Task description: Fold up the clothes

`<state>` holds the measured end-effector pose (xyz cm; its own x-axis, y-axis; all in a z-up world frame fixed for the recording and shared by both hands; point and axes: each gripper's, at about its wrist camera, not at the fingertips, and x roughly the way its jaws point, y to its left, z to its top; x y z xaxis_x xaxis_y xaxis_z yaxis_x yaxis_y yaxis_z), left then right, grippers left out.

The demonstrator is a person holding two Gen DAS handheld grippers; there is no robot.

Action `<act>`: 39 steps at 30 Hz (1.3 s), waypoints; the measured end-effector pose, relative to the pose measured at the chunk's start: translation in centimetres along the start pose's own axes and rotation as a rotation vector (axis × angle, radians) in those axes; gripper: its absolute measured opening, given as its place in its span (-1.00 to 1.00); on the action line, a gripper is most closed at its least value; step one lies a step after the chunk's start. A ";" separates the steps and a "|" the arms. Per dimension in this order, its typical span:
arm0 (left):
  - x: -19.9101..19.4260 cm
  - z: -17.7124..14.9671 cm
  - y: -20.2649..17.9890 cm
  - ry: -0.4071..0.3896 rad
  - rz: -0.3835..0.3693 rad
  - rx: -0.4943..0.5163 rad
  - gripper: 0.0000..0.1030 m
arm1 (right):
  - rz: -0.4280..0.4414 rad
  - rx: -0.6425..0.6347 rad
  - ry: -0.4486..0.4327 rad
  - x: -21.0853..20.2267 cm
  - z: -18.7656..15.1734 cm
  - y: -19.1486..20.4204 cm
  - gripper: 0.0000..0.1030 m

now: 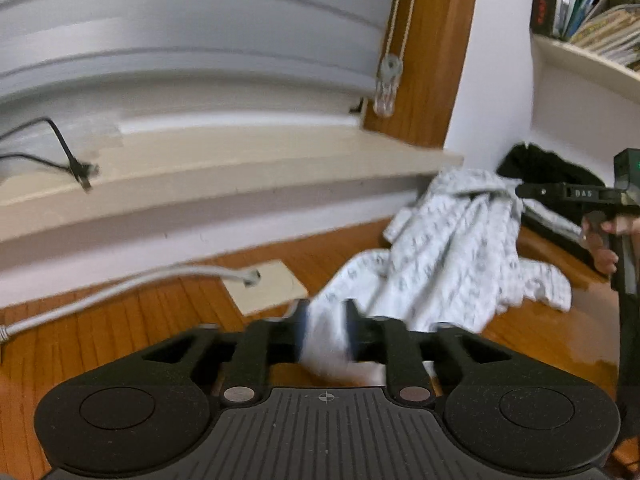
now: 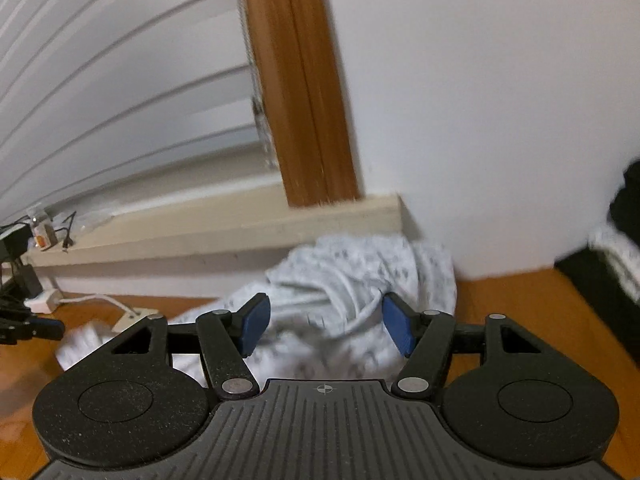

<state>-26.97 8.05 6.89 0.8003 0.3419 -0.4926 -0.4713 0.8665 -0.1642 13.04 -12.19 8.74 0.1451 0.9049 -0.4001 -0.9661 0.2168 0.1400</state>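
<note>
- Pale printed garment (image 1: 452, 248) lies crumpled on the bench (image 1: 120, 328); my left gripper (image 1: 327, 330) straddles a fold, grip uncertain.
- My right gripper (image 2: 325, 326) is released, so the cloth could slip and bunch.

Soft, even daylight fills the room, coming through the closed blinds (image 1: 192, 40) at about eleven o'clock; shadows are faint. A pale glare sits on the wooden floor (image 1: 580, 344) toward four o'clock. Both views smear with motion blur, worst on the patterned cloth (image 2: 340, 280). Straight lines bow hard near the rims, and the corners go black.
</note>
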 end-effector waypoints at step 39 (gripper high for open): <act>6.0 11.2 -2.8 -0.035 -0.067 0.038 -0.86 | -0.357 -0.214 -0.151 -7.0 6.9 -3.0 -0.85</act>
<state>-16.67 11.76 13.99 0.8421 0.2950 -0.4516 -0.4029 0.9006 -0.1630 16.41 -16.64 17.34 0.4916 0.8341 -0.2501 -0.8701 0.4588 -0.1801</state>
